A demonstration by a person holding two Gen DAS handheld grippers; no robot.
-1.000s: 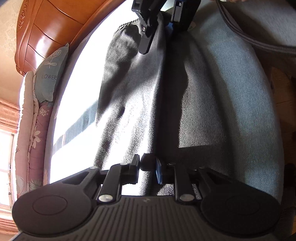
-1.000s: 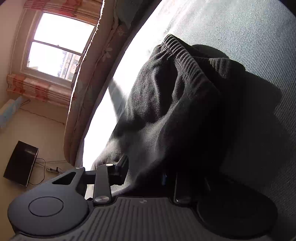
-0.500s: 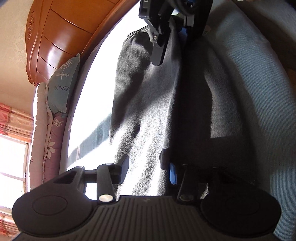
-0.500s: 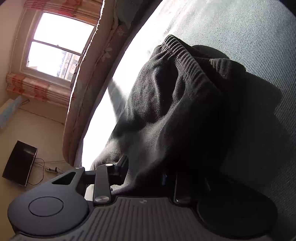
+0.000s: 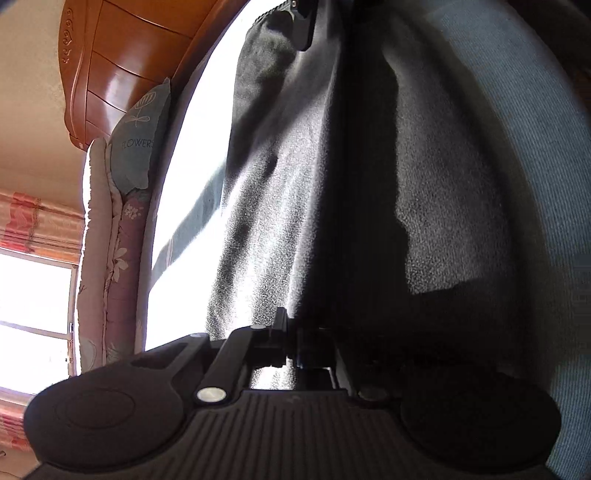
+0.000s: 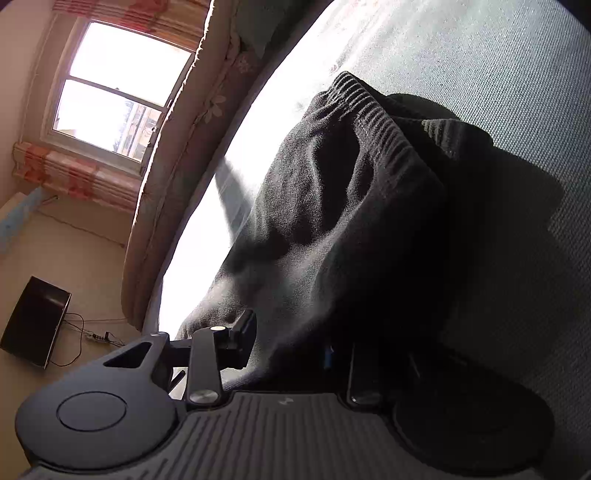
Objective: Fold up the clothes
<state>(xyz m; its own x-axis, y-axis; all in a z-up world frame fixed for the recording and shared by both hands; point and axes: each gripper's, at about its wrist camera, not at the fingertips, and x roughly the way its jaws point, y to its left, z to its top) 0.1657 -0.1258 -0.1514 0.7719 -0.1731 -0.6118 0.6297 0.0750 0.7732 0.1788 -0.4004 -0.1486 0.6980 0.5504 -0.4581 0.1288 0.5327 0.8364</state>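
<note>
A dark grey pair of knit trousers (image 5: 295, 184) lies stretched along the blue-grey bed. In the left wrist view my left gripper (image 5: 295, 350) is shut on its near edge, and the cloth runs away from the fingers in a long fold. At the far end, one finger of my right gripper (image 5: 303, 29) shows at the top of that view. In the right wrist view the right gripper (image 6: 288, 350) is shut on a thick bunch of the trousers (image 6: 351, 221). The ribbed waistband (image 6: 369, 110) is humped up beyond it. Its right finger is lost in shadow.
The bed cover (image 5: 498, 110) spreads to the right of the garment, with bright sun on its left side. A wooden headboard (image 5: 122, 66), a blue pillow (image 5: 140, 136) and floral bedding (image 5: 110, 258) line the left. A window (image 6: 114, 85), a black box (image 6: 33, 321) and floor cables (image 6: 96, 336) lie beyond.
My left gripper opened wider, moved forward and down onto the garment's near edge and shut on it. The right gripper slid toward the top of the left view; the right view is unchanged.
</note>
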